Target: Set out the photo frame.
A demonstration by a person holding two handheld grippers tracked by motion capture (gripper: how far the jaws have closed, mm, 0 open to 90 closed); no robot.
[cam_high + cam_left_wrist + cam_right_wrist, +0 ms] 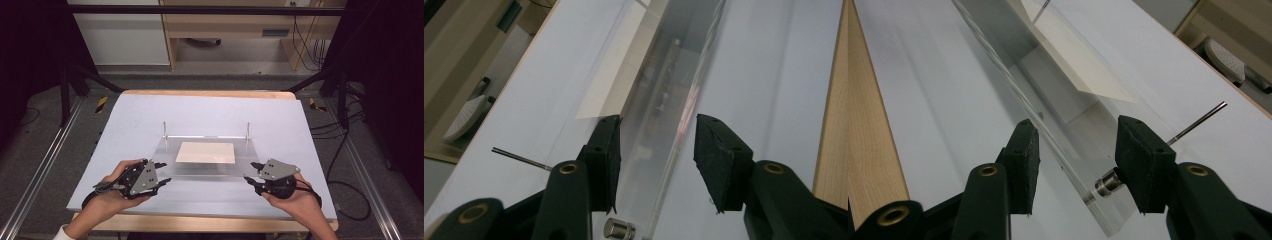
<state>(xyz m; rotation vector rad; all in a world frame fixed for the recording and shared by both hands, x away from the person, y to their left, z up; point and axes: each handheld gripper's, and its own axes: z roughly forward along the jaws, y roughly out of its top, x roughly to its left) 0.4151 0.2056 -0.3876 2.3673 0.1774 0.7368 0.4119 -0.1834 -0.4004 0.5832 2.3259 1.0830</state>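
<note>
A clear acrylic plate sits raised on short metal standoffs over the pale blue table top, with a cream sheet lying on it. My left gripper is at the plate's near-left corner. In the left gripper view, my left gripper stands open with the plate's edge running between the jaws, and a standoff shows below. My right gripper is at the near-right corner. In the right gripper view, my right gripper is open around the plate edge, its right pad beside a standoff.
Two thin upright metal pins stand at the plate's far corners. The table's wooden front edge lies just behind my hands. Dark frame rails run along both sides, and cables lie on the floor at right.
</note>
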